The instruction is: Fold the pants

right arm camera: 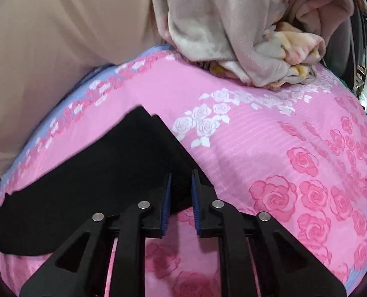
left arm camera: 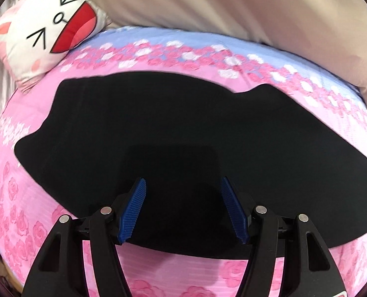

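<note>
In the left wrist view the black pants [left arm camera: 173, 128] lie spread flat across a pink rose-print bedsheet [left arm camera: 17, 198], reaching from lower left to far right; the left gripper [left arm camera: 183, 185] hangs over their near part with its jaws wide apart and nothing between the blue pads [left arm camera: 133, 210]; a cartoon-face pillow [left arm camera: 47, 27] sits at the upper left corner of the bed, apart from the pants; a beige curtain [left arm camera: 208, 0] hangs behind.

In the right wrist view the same pants [right arm camera: 104, 173] end in a squared corner pointing up and away; the right gripper [right arm camera: 181, 180] is at their near edge beside that corner, jaws narrowed to a small gap with black cloth showing between them, though I cannot tell whether they grip it; a crumpled fleece blanket [right arm camera: 245, 37] is heaped at the far end of the bedsheet [right arm camera: 295, 160], well apart from the pants.
</note>
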Tool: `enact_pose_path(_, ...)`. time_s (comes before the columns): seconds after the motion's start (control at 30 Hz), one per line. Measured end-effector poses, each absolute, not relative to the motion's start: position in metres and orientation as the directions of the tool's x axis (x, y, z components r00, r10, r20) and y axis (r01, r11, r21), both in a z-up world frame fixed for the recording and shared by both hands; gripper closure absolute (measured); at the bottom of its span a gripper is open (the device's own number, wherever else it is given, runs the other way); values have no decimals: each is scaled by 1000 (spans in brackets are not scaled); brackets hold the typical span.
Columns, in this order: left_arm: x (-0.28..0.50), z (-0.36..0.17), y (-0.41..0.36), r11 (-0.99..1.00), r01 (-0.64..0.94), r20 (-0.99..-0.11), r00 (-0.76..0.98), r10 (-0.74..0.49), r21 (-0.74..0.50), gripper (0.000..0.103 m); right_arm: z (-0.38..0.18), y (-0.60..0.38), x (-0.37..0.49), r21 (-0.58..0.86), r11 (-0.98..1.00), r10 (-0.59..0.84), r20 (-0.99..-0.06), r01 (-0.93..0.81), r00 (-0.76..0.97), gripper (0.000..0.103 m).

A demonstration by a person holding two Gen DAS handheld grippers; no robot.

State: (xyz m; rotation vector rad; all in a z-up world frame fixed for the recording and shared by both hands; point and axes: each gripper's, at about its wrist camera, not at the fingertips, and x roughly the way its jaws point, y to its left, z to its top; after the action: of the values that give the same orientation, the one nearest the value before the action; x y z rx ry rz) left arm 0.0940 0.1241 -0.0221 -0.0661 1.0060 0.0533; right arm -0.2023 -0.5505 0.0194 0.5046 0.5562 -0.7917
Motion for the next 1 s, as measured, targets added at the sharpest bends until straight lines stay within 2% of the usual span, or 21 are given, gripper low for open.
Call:
enact_pose_path(0.03,94,-22,127,996,-81,-845,535,19,-29,42,30,-542,-206,168,571,-585,-603,803,542,75)
enact_pose_path(0.1,97,-18,134,996,-86,-837,546,21,-31,42,51,-519,-205,112,565,-659,-535,818,528,74)
enact_pose_path(0.13,101,-16,134,996,-81,-834,552,20,-30,42,58,-511,-201,127,593,-641,-523,795,562,75)
enact_pose_path(0.2,113,-13,131,998,-67,-826,563,32,-8,41,70,-485,-175,179,716,-513,-522,675,682,75)
enact_pose_path(0.23,122,-13,128,998,-55,-823,567,36,6,37,72,-466,-153,190,781,-427,-533,595,731,75)
enact_pose_path(0.27,132,-14,127,999,-45,-822,568,37,14,27,72,-445,-130,191,836,-343,-550,515,761,75)
enact_pose_path(0.33,162,-29,127,998,-44,-841,537,68,53,26,67,-405,-84,187,907,-204,-590,378,781,75)
enact_pose_path(0.37,175,-37,130,996,-60,-849,520,91,70,21,62,-381,-54,196,937,-112,-613,288,782,75)
enact_pose_path(0.4,185,-39,135,997,-62,-843,532,76,51,18,60,-366,-35,212,950,-50,-625,231,779,75)
enact_pose_path(0.5,205,-35,148,997,-80,-839,542,40,-5,19,41,-303,41,265,964,157,-667,35,728,75)
enact_pose_path(0.57,210,-26,153,995,-101,-825,562,49,-10,21,28,-256,97,231,970,221,-703,-76,676,72)
enact_pose_path(0.63,208,-18,160,993,-91,-814,581,-11,-79,22,17,-223,138,193,972,231,-724,-131,650,61)
enact_pose_path(0.7,207,-13,167,993,-74,-805,592,-34,-96,21,3,-193,178,221,955,295,-751,-196,591,61)
enact_pose_path(0.77,207,-14,176,994,-85,-797,604,-7,-74,21,-9,-164,205,246,932,354,-780,-267,515,62)
enact_pose_path(0.83,210,-18,187,992,-121,-790,612,41,-43,21,-25,-133,225,178,920,336,-817,-351,468,79)
enact_pose_path(0.9,213,-26,197,990,-126,-788,615,32,-59,21,-38,-123,250,77,929,262,-829,-362,495,85)
enact_pose_path(0.97,217,-33,203,988,-127,-793,609,9,-87,21,-37,-133,268,103,942,264,-816,-319,515,90)
enact_pose_path(1.0,217,-35,202,989,-124,-788,615,11,-83,21,-35,-139,278,77,961,212,-818,-265,535,103)
